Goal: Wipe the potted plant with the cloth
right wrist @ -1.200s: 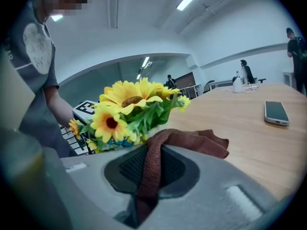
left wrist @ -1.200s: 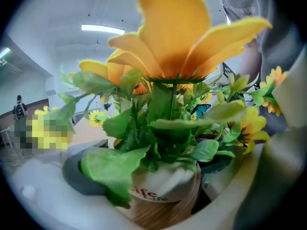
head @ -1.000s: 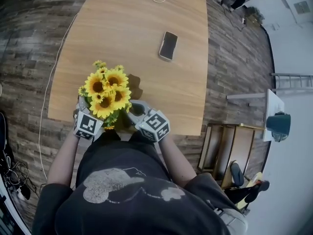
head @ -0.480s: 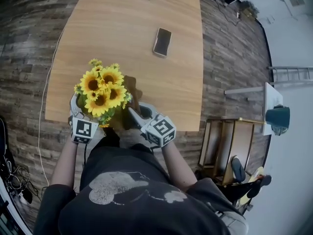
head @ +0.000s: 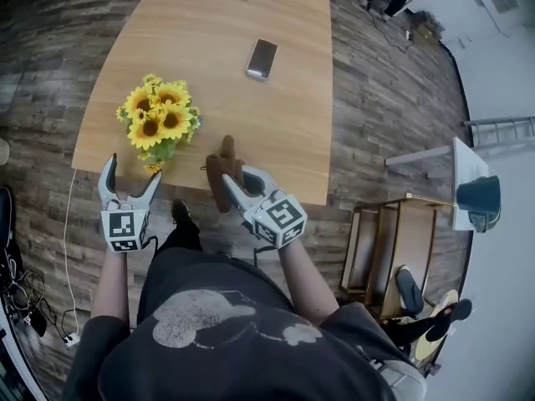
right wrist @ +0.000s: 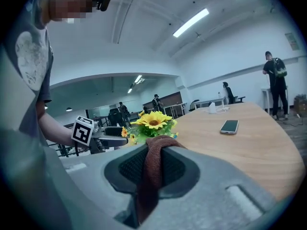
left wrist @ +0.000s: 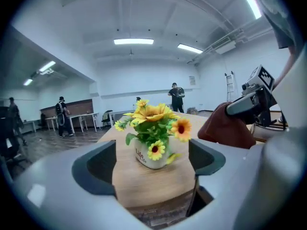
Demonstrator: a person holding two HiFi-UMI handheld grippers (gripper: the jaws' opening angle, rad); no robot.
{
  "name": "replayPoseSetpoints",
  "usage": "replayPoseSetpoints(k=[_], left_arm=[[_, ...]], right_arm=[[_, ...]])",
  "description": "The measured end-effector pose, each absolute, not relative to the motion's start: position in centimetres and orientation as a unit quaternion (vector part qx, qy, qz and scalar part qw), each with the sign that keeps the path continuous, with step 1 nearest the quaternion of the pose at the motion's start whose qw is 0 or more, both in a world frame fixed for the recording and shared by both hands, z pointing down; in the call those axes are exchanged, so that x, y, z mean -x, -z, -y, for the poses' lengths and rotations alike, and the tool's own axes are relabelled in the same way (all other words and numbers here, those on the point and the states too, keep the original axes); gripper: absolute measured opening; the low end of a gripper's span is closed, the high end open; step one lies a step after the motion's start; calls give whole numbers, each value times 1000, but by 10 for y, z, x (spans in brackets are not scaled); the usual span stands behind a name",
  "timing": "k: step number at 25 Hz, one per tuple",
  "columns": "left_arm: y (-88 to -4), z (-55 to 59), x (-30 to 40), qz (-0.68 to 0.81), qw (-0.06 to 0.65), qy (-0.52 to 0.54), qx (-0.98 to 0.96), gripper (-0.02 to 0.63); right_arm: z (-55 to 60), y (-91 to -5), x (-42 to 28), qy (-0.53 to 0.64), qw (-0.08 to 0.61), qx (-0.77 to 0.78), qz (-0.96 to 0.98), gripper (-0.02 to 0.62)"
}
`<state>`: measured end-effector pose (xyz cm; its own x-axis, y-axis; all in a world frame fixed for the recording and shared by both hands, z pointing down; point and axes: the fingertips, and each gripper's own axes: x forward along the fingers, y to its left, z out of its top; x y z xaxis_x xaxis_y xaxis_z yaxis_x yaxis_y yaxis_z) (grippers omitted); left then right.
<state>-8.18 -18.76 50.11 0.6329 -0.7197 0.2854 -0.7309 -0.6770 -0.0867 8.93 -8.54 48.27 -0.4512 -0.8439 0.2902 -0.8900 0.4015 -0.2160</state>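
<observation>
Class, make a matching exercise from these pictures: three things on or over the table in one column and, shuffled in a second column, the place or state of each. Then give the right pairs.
Things
1. potted plant
2. cloth
3. phone

Places or states
A. lies flat on the table, beyond the other two as the head view shows it
B. pinched between the jaws of the right gripper
C. stands upright near the table's left edge in the head view

Right pairs: 1-C, 2-B, 3-A
</observation>
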Motion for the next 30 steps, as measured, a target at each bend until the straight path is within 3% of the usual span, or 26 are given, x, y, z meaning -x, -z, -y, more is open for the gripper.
replayPoseSetpoints(k=[2,6,10,13,23,30], left_arm=[[-485,164,83,423,26,-129,-897,431],[-463,111,69,422,13,-96,-901,402],[-435,54,50,419,8,-58,-906,307],[-421,15,39,420,24,-35,-907,274],[-383,-44,31,443,50,9,-895,24],[-385,-58,14,404,69,2,-912,18]], right_arm=[[62,-472,-94,-159,63,-519,838,43],[15,-456,-102,-133,55,-517,843,43],[-35,-441,-107,-110,46,-514,850,43],[-67,-435,-110,-108,33,-516,849,43],[-125,-422,-95,-95,24,-498,861,43],[-134,-422,-104,-125,0,-508,852,43]])
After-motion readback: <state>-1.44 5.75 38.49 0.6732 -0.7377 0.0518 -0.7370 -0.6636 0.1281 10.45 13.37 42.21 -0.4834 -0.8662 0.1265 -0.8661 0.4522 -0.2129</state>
